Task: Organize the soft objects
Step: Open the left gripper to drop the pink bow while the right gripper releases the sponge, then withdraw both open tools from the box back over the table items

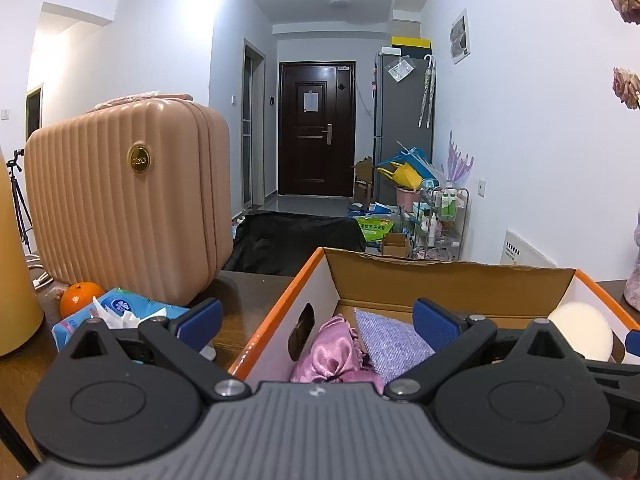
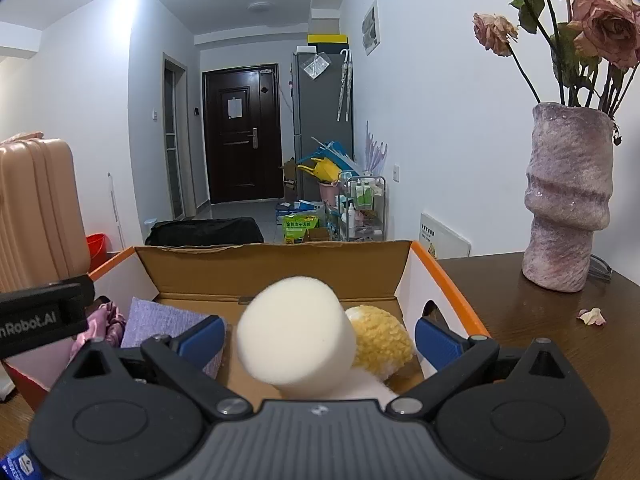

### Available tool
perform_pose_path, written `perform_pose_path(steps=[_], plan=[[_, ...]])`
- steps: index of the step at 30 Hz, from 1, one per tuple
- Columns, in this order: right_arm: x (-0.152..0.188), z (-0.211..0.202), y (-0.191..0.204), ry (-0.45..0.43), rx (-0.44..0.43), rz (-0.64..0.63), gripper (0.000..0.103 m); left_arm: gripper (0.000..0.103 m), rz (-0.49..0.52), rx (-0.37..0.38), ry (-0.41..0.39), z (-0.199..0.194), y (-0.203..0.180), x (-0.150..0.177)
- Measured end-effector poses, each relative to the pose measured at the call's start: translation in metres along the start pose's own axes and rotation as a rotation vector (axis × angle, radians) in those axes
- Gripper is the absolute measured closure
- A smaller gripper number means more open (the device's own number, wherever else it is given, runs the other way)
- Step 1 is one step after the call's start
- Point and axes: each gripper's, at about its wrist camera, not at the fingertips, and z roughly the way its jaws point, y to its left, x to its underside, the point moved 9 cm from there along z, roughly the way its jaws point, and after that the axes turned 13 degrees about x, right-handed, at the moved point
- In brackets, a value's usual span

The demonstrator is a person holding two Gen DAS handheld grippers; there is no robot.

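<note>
Left wrist view, far left: orange fruit [image 1: 80, 295] and a blue tissue pack [image 1: 120, 312] lie on the dark wooden table [image 1: 256, 292], in front of a ribbed pink suitcase [image 1: 128, 200]. Left gripper [image 1: 318, 322] has its jaws spread wide with nothing between the pads; one finger hangs outside the box wall over the table, the other over the box interior. The orange-rimmed cardboard box [image 1: 280, 308] holds, from left: a pink satin pouch [image 1: 336, 356], crumpled against the near left wall, then a lilac cloth [image 1: 390, 340] leaning beside and touching it. Right wrist view: right gripper [image 2: 320, 340] likewise stands fully apart, clamping nothing; a cream foam cylinder [image 2: 296, 336] sits between the pads without contact, tilted, with a yellow woolly ball [image 2: 380, 340] just behind and touching it. Further right, outside the box, a mottled pink vase [image 2: 568, 200] with dried roses and one fallen petal [image 2: 592, 316]. Judgement: all four soft items are light and compressible. The foam will spring back, so pinch it across the barrel mid-length. The satin is likely slippery; take it at the gathered knot. The cloth is limp; grip a folded edge. The vase looks tippable; keep clear.
</note>
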Motion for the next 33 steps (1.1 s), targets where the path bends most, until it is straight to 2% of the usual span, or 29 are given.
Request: perform_pose_path(steps=[14,19,26,33], plan=[[0.006,-0.011,-0.008,0.002,0.000,-0.002,0.001,0.000,-0.008,0.008,-0.003,-0.023,0.006,0.005],[0.000,-0.028,-0.016,-0.096,0.040,0.013,0.001,0.000,-0.010,0.010,-0.004,-0.031,0.009,0.007],[-0.006,-0.044,-0.027,-0.170,0.087,0.003,0.001,0.000,-0.019,0.007,-0.004,-0.041,0.014,0.009],[-0.006,-0.048,-0.033,-0.175,0.096,-0.004,0.001,0.000,-0.021,0.002,-0.001,-0.048,0.020,0.011]])
